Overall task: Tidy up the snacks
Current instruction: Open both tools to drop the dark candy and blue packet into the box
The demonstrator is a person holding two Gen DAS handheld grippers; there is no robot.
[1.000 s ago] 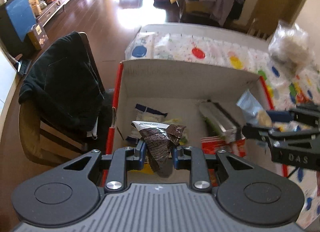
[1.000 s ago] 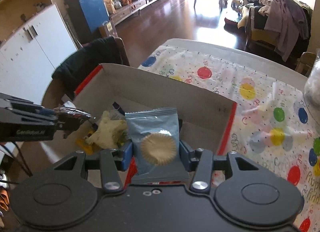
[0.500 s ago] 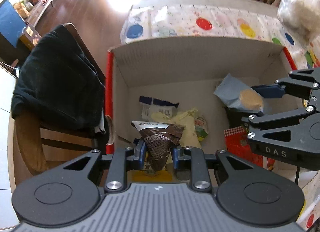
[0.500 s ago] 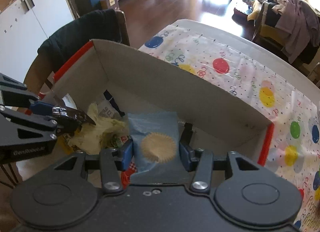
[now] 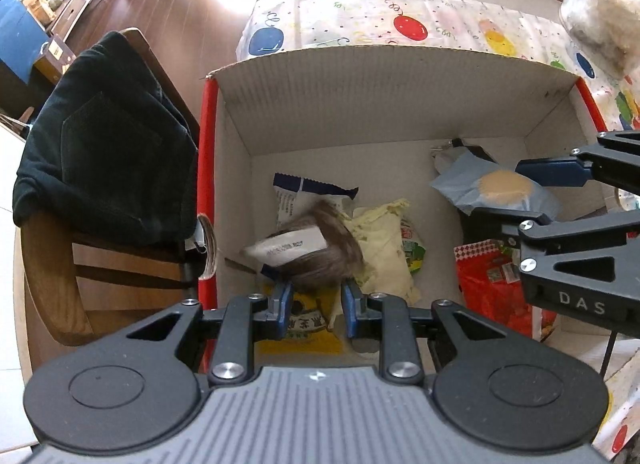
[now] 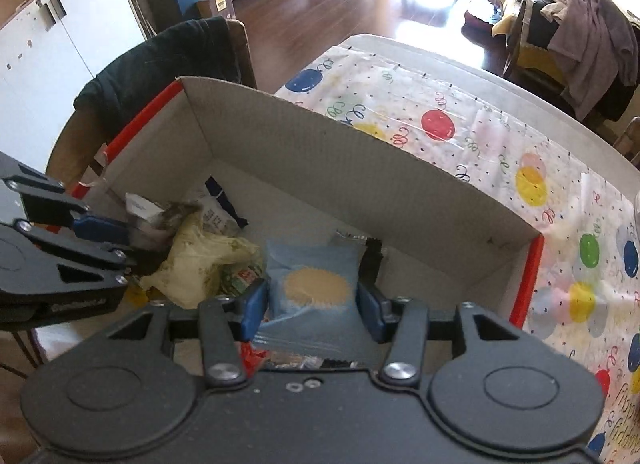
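1. The worktop [image 6: 500,112] wears a cloth printed with coloured balloons, and a chair draped with a dark garment [image 5: 100,152] stands at its 9 o'clock side in the left wrist view.
2. A cardboard box [image 5: 380,96] with red outer edges sits on the worktop, its top open (the snacks lie loose on its floor).
3. The right hand-held gripper [image 6: 311,306] reaches into the box at the 3 o'clock side; its jaws are opening, with the pale blue cake packet [image 6: 316,284] between the blue pads, which sit just off the packet's edges.
4. The left hand-held gripper [image 5: 314,304] is released: its pads stand apart with nothing between them.
5. The brown snack packet [image 5: 316,252], blurred, lies just past the left fingertips, on top of the pile at the box's middle.
6. Beside it, at 3 o'clock, sits a crumpled yellow wrapper [image 5: 384,244]; a blue-and-white packet [image 5: 304,192] lies at 12 o'clock and a red packet [image 5: 488,284] further right.
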